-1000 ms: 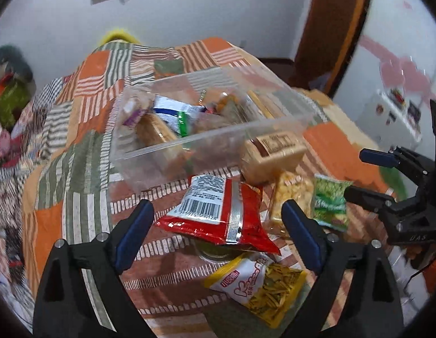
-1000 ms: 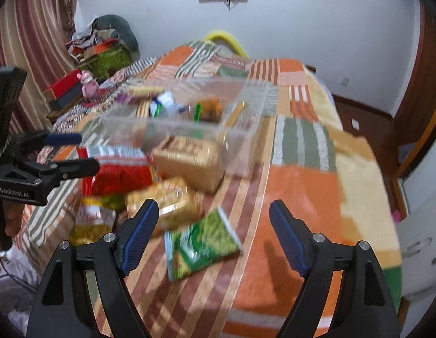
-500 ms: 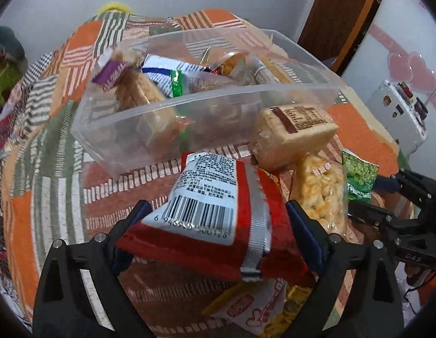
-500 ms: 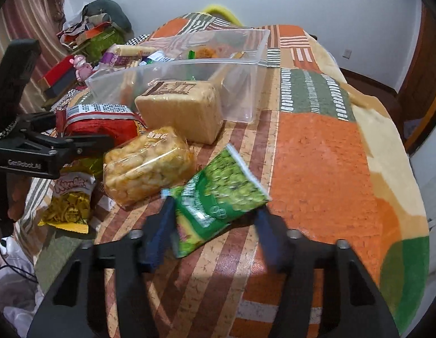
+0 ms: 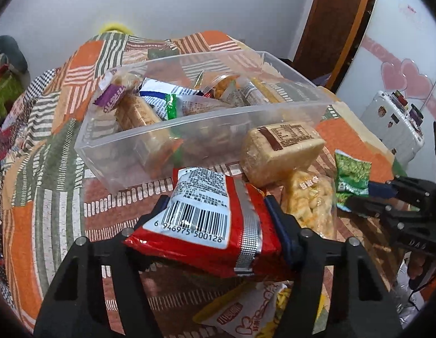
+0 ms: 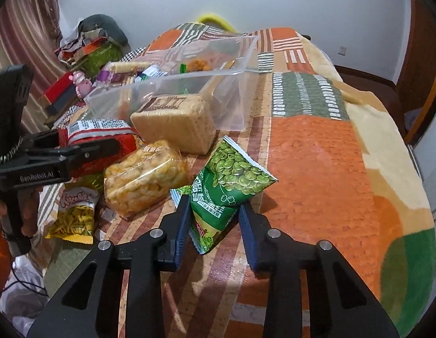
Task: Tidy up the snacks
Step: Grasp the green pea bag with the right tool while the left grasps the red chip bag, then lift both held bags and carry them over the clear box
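Observation:
My left gripper (image 5: 215,211) is shut on a red snack bag (image 5: 209,222) with a barcode, held just above the bedspread in front of the clear plastic bin (image 5: 189,129). The bin holds several snack packs. My right gripper (image 6: 213,211) is shut on a green pea bag (image 6: 229,180), lifted off the bed. The red bag (image 6: 102,138) and the left gripper (image 6: 85,149) show at the left of the right wrist view. The right gripper (image 5: 358,197) and the pea bag (image 5: 351,174) show at the right of the left wrist view.
A tan cracker block (image 5: 280,149) leans against the bin. A clear bag of orange puffs (image 6: 144,174) lies beside it. A yellow snack bag (image 6: 74,214) lies near the bed's front edge. The bed (image 6: 316,155) has open room to the right. Clutter (image 6: 85,48) sits far left.
Both grippers have closed, the left on the red bag and the right on the green pea bag. Both bags have lifted off the bedspread.

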